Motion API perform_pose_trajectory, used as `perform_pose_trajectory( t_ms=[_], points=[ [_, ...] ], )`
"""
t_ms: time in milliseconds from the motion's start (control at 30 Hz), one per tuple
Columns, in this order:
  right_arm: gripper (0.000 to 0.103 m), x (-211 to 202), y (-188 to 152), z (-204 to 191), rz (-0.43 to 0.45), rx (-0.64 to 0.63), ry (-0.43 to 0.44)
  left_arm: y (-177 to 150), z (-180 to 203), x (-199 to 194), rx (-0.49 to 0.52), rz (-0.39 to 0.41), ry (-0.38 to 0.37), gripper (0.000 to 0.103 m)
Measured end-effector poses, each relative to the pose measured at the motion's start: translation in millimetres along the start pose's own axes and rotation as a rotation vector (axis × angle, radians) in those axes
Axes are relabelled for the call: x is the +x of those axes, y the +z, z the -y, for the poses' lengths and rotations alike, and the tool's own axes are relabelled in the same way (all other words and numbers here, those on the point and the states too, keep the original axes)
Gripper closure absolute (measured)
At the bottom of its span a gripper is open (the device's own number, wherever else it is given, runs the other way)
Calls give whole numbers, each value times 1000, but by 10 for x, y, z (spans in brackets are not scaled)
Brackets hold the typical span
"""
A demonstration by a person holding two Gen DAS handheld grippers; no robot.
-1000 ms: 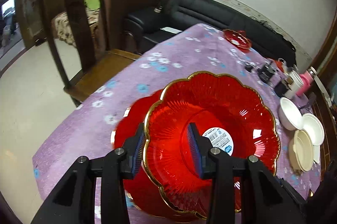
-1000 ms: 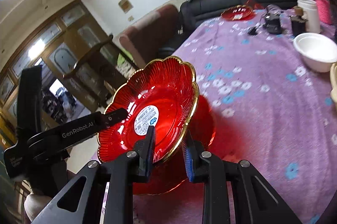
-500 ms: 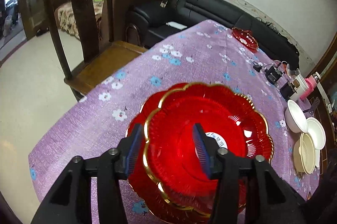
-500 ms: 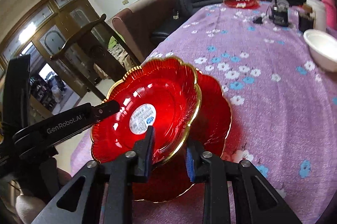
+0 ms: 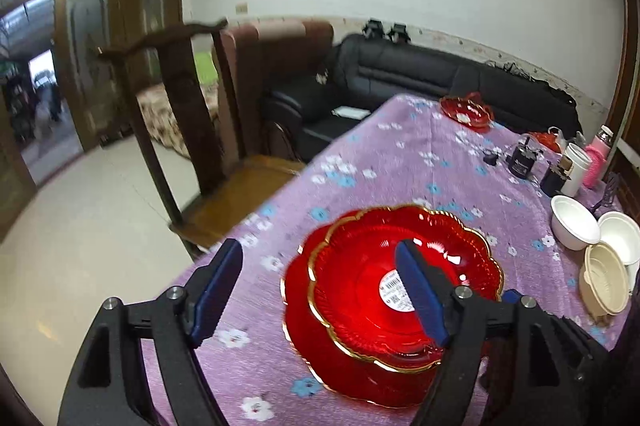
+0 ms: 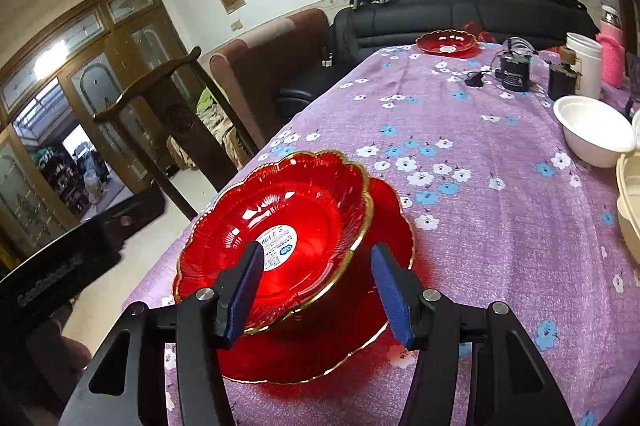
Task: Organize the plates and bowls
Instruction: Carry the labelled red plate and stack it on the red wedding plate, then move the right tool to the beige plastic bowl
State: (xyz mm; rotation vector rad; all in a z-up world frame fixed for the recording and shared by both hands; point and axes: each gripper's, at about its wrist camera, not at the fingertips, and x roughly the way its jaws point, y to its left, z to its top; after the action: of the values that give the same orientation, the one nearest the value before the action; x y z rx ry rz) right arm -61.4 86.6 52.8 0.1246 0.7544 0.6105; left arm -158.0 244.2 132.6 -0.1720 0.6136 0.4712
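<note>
A red gold-rimmed bowl (image 5: pixel 372 278) with a white sticker rests tilted on a larger red plate (image 5: pixel 316 358) near the table's front left corner. My left gripper (image 5: pixel 320 290) hovers above and just short of them; its jaws are opening wide and the pads touch nothing. In the right wrist view the same bowl (image 6: pixel 288 226) sits on the plate (image 6: pixel 340 354). My right gripper (image 6: pixel 318 292) straddles the bowl's near rim, jaws opening, with its pads clear of the glass. The left gripper's black body (image 6: pixel 60 266) shows blurred at the left.
Purple flowered tablecloth (image 6: pixel 480 226). Another red bowl (image 6: pixel 446 42) stands at the far end. White bowls (image 5: pixel 574 226) and a beige bowl (image 5: pixel 604 282) lie at the right, with cups and jars (image 6: pixel 516 74) behind. A wooden chair (image 5: pixel 180 130) stands left of the table.
Both grippers have opened and let go of the red bowl, which has come down onto the red plate. The left gripper has pulled up and back.
</note>
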Motion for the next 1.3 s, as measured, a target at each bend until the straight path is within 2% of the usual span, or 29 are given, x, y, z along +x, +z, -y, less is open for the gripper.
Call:
perform_pose_trajectory(
  t_ms=[133, 333, 567, 667, 800, 933, 1033, 1167, 1233, 1300],
  points=[
    [38, -180, 8, 78, 40, 28, -16, 18, 57, -90, 36, 39, 29, 20],
    [34, -454, -15, 314, 94, 33, -95, 8, 224, -128, 76, 42, 28, 19],
    [26, -753, -5, 869, 149, 114, -180, -16, 471, -253, 122, 63, -2, 19],
    [19, -913, 37, 1146, 189, 163, -241, -34, 607, -286, 150, 68, -10, 19],
    [19, -1112, 184, 1471, 245, 168, -332, 4, 777, -330, 171, 70, -32, 19],
    [13, -1289, 331, 1695, 330, 153, -436, 33, 975, -424, 202, 86, -73, 19],
    [13, -1412, 392, 1893, 386, 169, -482, 47, 1150, -445, 219, 78, -118, 19],
    [13, -1496, 320, 2245, 387, 250, -449, 73, 1359, -378, 228, 37, -165, 19],
    [13, -1497, 260, 2424, 347, 319, -400, 96, 1454, -315, 211, 2, -197, 19],
    [14, -1498, 217, 2531, 323, 353, -398, 139, 1556, -234, 189, -34, -242, 19]
  ],
)
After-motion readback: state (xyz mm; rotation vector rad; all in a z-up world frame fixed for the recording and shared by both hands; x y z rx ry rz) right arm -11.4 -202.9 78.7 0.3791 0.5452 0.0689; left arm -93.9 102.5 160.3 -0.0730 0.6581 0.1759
